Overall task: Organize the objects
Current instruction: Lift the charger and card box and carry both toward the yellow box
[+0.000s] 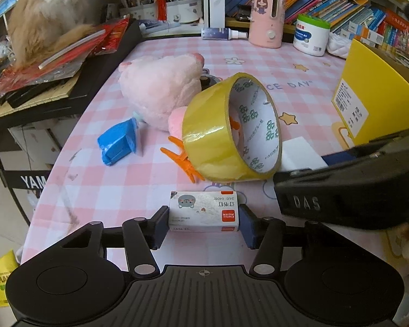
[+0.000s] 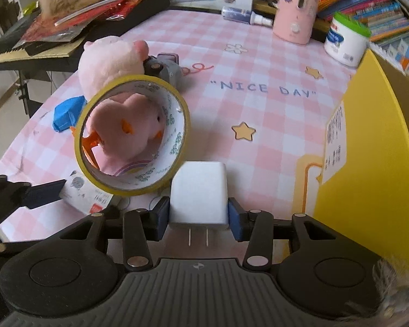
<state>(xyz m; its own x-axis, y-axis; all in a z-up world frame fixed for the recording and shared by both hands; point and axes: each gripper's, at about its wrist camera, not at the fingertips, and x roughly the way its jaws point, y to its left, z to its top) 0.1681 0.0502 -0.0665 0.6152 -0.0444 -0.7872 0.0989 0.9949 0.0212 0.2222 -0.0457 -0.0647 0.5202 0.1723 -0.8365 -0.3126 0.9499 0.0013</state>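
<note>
- Left gripper [image 1: 203, 222]: jaws narrowed around a small box of staples [image 1: 203, 212]; both blue pads sit against its short ends. The box rests on the tablecloth at the near table edge.
- Right gripper [image 2: 198, 218]: closed on a white plug-in charger [image 2: 198, 194], pads pressed to its two sides, the two metal prongs pointing back toward the camera. The charger's base sits on the cloth.
- Roll of yellow tape [image 1: 231, 128]: stands on edge, tilted, just beyond both grippers, between the box of staples and the charger; it leans over an orange hair claw [image 1: 184, 160].
- Pink plush toy [image 1: 161, 87]: lies behind the tape roll, partly seen through its core from the right wrist view.
- Blue folded item [image 1: 118, 143]: on the cloth left of the plush toy; kind not determinable.
- Yellow cardboard box [image 2: 368, 169]: stands at the right of the table, white label facing the grippers.
- Pink checked tablecloth [image 2: 259, 62]: printed "NICE DAY", with stars.
- Rear edge: pink humidifier [image 2: 295, 8], white tub with green lid [image 2: 346, 41], spray bottle [image 2: 245, 16] lying down.
</note>
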